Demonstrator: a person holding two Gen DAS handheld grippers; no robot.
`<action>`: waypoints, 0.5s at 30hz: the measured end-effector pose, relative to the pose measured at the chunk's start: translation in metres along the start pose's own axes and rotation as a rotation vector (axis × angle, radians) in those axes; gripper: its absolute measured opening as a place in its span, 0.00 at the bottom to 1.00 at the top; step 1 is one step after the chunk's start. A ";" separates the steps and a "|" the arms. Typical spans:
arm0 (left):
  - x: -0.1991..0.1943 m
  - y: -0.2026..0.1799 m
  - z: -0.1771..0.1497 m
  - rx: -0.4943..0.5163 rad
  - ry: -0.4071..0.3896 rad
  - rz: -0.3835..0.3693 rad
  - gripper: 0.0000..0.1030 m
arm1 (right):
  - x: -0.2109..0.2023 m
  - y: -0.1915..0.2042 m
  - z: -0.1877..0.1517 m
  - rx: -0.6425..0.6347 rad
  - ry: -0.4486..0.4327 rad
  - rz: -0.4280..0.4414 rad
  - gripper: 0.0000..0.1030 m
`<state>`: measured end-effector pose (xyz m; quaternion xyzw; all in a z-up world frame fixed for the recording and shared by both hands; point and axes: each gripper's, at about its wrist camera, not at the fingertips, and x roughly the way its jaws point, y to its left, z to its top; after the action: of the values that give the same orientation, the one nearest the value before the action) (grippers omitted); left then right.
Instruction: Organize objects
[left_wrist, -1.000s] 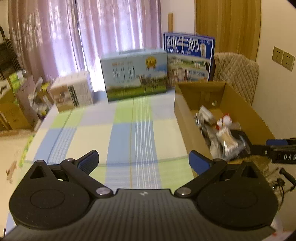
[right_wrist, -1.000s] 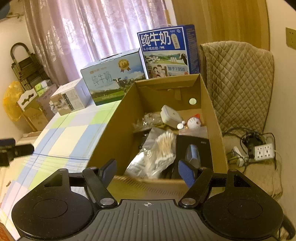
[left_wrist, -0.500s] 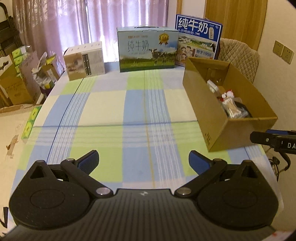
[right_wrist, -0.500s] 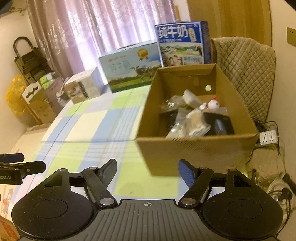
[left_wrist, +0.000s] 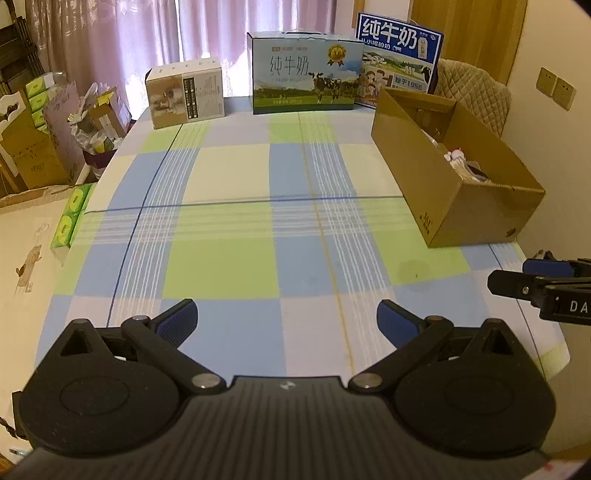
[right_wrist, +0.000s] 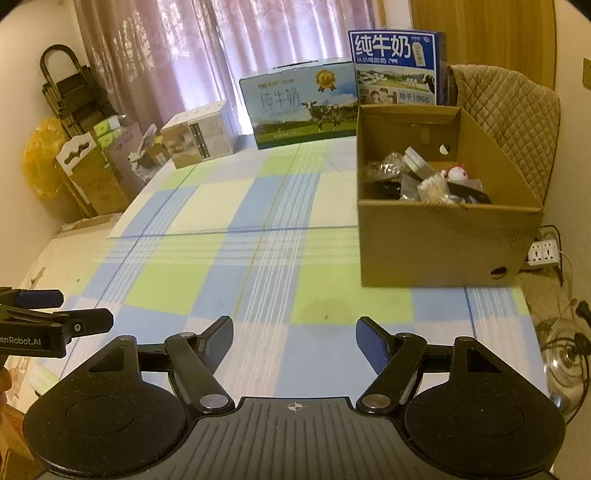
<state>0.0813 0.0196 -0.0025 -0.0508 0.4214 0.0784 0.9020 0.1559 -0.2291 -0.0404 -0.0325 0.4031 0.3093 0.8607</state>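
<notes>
Both the left gripper (left_wrist: 286, 317) and right gripper (right_wrist: 294, 341) are held spread and empty over the table (left_wrist: 236, 206); items are already gathered in the box (right_wrist: 443, 236), likely finished.

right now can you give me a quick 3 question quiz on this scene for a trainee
1. True or false: the left gripper has its jaws shut on an item.
2. Where do the loose small items lie? A) spread over the checked tablecloth B) inside the open cardboard box C) on top of the milk carton
3. Fill in: the right gripper has its jaws ____ and holds nothing.

Key
1. False: the jaws are apart and empty.
2. B: the checked tablecloth is bare in front of both grippers.
3. open
</notes>
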 end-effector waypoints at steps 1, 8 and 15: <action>-0.001 0.002 -0.003 0.002 0.000 -0.001 0.99 | -0.001 0.004 -0.003 0.000 0.001 -0.001 0.69; -0.014 0.017 -0.027 0.007 0.014 -0.015 0.99 | -0.005 0.030 -0.024 -0.007 0.016 -0.001 0.69; -0.024 0.032 -0.045 0.000 0.020 -0.015 0.99 | -0.007 0.056 -0.039 -0.031 0.026 0.010 0.69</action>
<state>0.0262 0.0417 -0.0132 -0.0549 0.4300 0.0713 0.8983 0.0947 -0.1998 -0.0507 -0.0478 0.4097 0.3194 0.8531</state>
